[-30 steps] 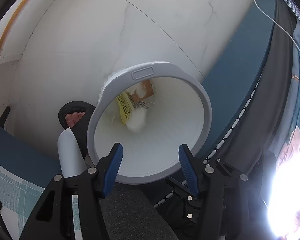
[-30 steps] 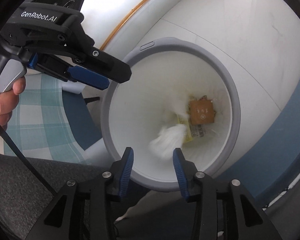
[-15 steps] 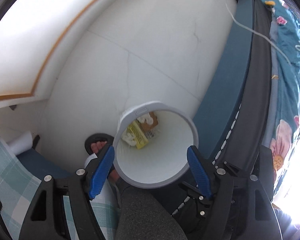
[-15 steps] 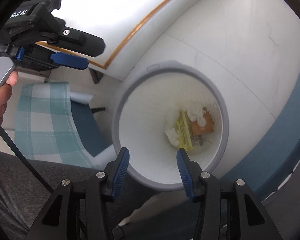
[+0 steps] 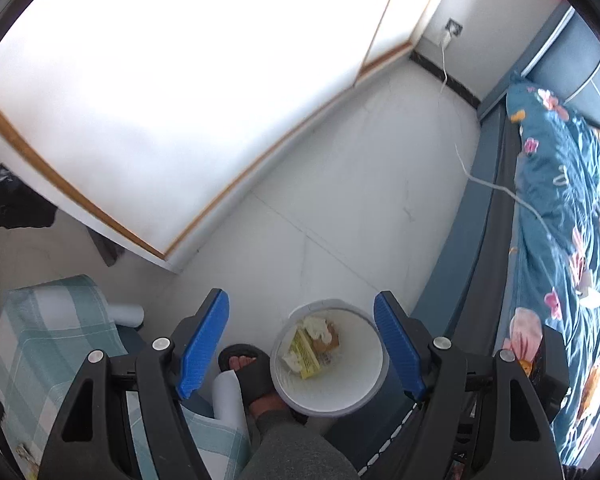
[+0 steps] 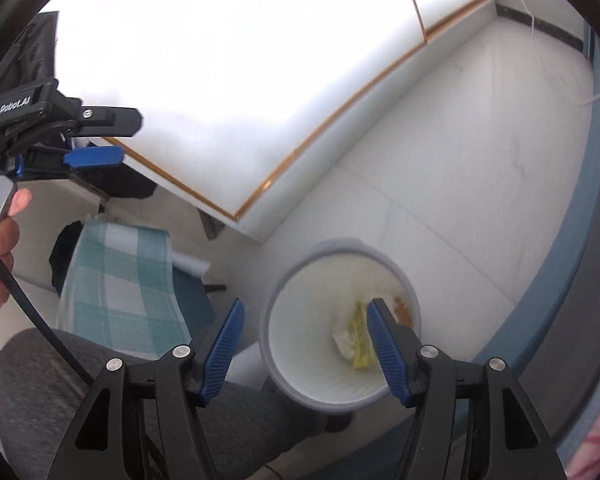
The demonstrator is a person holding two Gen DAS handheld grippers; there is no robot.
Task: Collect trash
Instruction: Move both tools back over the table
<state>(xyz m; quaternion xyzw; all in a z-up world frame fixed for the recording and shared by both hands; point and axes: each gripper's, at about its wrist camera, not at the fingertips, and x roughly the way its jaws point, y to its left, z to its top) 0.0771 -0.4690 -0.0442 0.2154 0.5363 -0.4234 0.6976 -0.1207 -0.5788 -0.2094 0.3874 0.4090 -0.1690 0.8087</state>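
A white trash bin with a grey rim [image 5: 370, 390] stands on the floor next to the bed frame; it also shows in the right wrist view [image 6: 284, 376]. Inside lie a yellow wrapper [image 5: 305, 354], white crumpled tissues [image 5: 315, 326] and a brown piece of cardboard [image 5: 327, 341]; the wrapper [image 6: 358, 344] and a tissue [image 6: 343, 340] show in the right wrist view too. My left gripper [image 5: 300, 344] is open and empty, high above the bin. My right gripper [image 6: 302, 344] is open and empty, also above the bin. The left gripper's fingers [image 6: 94, 156] show at the left of the right wrist view.
A blue bed frame [image 5: 466, 248] with a floral blanket [image 5: 560, 220] runs along the right. A white cable [image 5: 500, 188] trails over it. A white cabinet [image 5: 180, 100] is on the left. A checked cloth [image 5: 48, 340] and my sandalled foot [image 5: 246, 364] are near the bin.
Both grippers have risen well away from the bin, which now looks much smaller. The white tissue that was falling a second ago lies in the bin.
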